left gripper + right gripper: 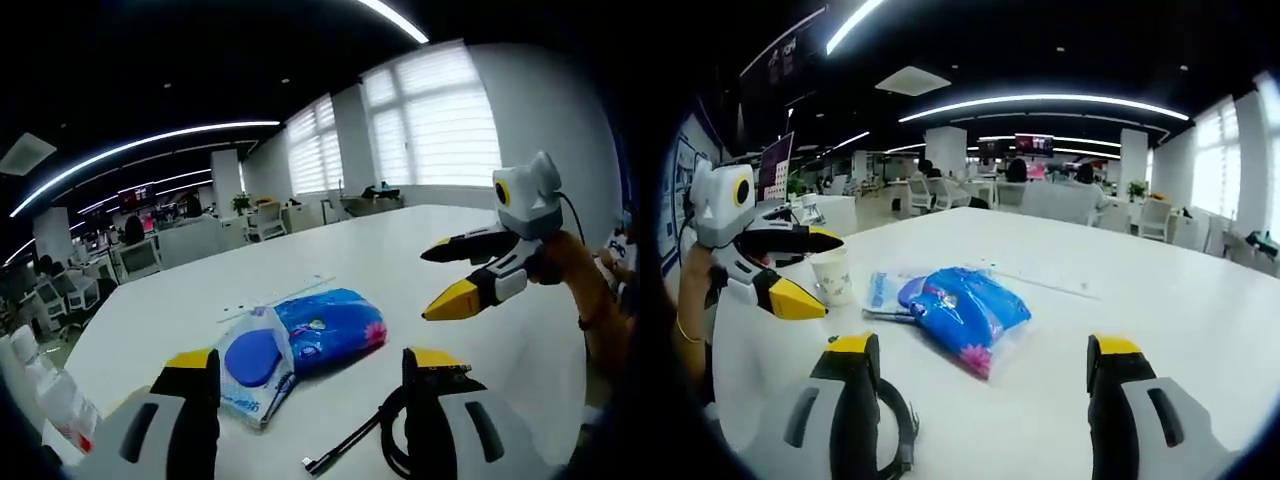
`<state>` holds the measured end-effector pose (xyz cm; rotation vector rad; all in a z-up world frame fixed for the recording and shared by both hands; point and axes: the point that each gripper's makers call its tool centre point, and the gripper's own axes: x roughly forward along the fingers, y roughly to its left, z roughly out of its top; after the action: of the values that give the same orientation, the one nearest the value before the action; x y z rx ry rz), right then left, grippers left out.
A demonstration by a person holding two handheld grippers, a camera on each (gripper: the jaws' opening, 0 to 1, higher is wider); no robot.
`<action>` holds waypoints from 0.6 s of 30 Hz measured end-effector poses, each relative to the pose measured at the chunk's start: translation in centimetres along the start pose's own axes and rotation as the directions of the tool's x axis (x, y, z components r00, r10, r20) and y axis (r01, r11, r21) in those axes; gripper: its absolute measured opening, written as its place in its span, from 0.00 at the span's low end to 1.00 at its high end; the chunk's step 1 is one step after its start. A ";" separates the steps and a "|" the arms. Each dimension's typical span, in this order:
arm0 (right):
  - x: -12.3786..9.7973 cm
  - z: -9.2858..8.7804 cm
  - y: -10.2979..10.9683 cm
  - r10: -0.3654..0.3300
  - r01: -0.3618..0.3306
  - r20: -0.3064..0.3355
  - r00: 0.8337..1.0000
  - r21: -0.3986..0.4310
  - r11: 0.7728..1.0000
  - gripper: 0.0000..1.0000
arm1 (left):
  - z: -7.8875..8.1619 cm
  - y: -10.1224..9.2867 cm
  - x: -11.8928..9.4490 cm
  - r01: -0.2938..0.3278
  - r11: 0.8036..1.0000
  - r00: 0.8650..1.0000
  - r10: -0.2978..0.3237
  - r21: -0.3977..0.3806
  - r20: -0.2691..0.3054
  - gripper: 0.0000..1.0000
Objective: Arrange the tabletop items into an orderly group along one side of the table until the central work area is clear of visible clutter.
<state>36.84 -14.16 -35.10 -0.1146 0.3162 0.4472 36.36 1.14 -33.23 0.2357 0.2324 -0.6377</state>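
A blue patterned soft pack (335, 325) lies on the white table (430, 225), overlapping a white packet with a blue round patch (252, 362). My left gripper (315, 365) stands open just short of them, with nothing between its fingers. A black cable (360, 440) lies by its right jaw. My right gripper (432, 280) hovers open over the table at the right. In the right gripper view the blue pack (965, 310) lies ahead of my open right gripper (982, 350). Beside the pack are a flat packet (880, 292) and a paper cup (832, 277). The left gripper (820, 272) is open near the cup.
A crinkled clear wrapper with red print (58, 398) sits at the table's left edge. A loop of black cable (898, 420) lies by my right gripper's left jaw. Desks, chairs and seated people (1015, 172) fill the office beyond the table. Blinds cover the windows (440, 125).
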 end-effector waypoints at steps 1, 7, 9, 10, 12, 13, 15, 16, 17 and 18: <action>0.1 -0.1 0.0 0.001 -0.001 -0.002 1.000 0.000 1.000 0.82 | 0.0 0.1 0.1 0.000 1.000 1.000 0.000 0.001 -0.002 0.74; 0.5 -0.1 -0.3 0.001 -0.001 -0.007 1.000 0.003 1.000 0.82 | -0.2 0.3 0.8 0.005 1.000 1.000 -0.005 0.011 -0.020 0.74; 0.7 0.0 -0.5 -0.002 0.002 -0.010 1.000 0.000 1.000 0.82 | -0.3 0.4 1.0 0.005 1.000 1.000 -0.005 0.015 -0.025 0.74; 0.7 0.0 -0.6 -0.002 0.002 -0.011 1.000 -0.001 1.000 0.82 | -0.3 0.4 1.1 0.006 1.000 1.000 -0.006 0.016 -0.026 0.74; 0.9 0.1 -0.9 -0.005 0.005 -0.014 1.000 -0.004 1.000 0.82 | -0.1 0.5 1.4 0.009 1.000 1.000 -0.009 0.016 -0.027 0.74; 1.0 0.1 -1.0 -0.005 0.005 -0.017 1.000 -0.007 1.000 0.81 | -0.1 0.6 1.6 0.010 1.000 1.000 -0.009 0.017 -0.027 0.74; 1.2 0.2 -1.3 -0.009 0.009 -0.022 1.000 -0.011 1.000 0.81 | 0.0 0.7 1.8 0.009 1.000 1.000 -0.009 0.017 -0.028 0.74; 1.2 0.1 -1.4 -0.008 0.008 -0.024 1.000 -0.012 1.000 0.81 | 0.1 0.8 1.9 0.010 1.000 1.000 -0.010 0.017 -0.026 0.74; 1.3 0.1 -1.4 -0.008 0.008 -0.025 1.000 -0.012 1.000 0.81 | 0.2 0.8 2.0 0.011 1.000 1.000 -0.011 0.017 -0.025 0.74; 1.4 0.2 -1.5 -0.007 0.007 -0.026 1.000 -0.011 1.000 0.81 | 0.2 0.9 2.3 0.013 1.000 1.000 -0.012 0.015 -0.027 0.74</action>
<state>38.78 -14.90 -35.35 -0.1324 0.3393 0.4406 38.68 0.50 -33.55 0.2575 0.2551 -0.6493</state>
